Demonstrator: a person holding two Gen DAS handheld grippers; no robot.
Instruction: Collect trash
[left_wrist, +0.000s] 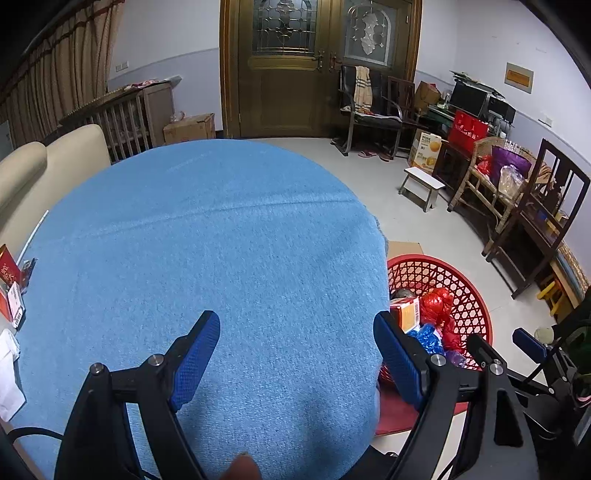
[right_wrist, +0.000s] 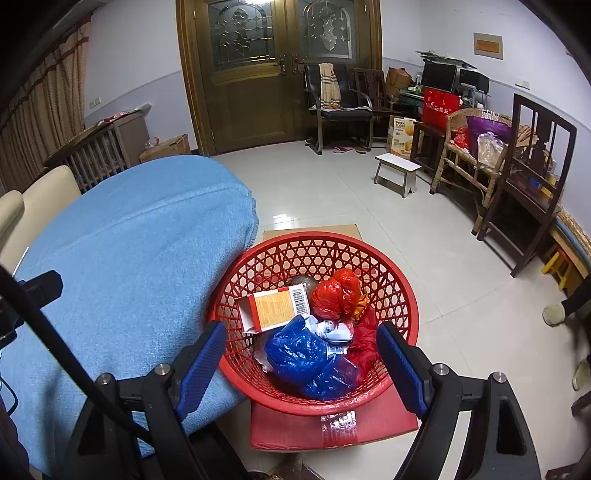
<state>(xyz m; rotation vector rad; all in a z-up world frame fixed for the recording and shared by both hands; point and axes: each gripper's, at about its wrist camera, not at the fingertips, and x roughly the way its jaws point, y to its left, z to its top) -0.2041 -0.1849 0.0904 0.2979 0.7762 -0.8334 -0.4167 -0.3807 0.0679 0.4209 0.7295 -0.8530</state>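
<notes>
Collect trash, deposit stage. The right hand-held gripper (right_wrist: 301, 365) hangs directly over the red basket (right_wrist: 399, 291), its jaws spread wide and nothing between them. Below and ahead of its fingers lie the collected items: an orange carton (right_wrist: 275, 310), a red bag (right_wrist: 334, 291) and a blue bag (right_wrist: 303, 356), all inside the basket, which stands on a red box (right_wrist: 332, 428) on the floor.

The left hand-held gripper (left_wrist: 295, 358) is likewise released and empty, poised above the blue-covered surface (left_wrist: 221, 240); the cloth directly ahead of its fingers carries nothing. Far to its left, at the edge of the surface, sit a red packet (left_wrist: 8, 271) and a white paper (left_wrist: 9, 376), apparently uncollected.

Judgement: one drop into the basket looks finished, and a new pick is due. The next move calls for swinging the left hand-held gripper leftward to those remaining pieces, closing on one, then carrying it rightward over the basket rim.
</notes>
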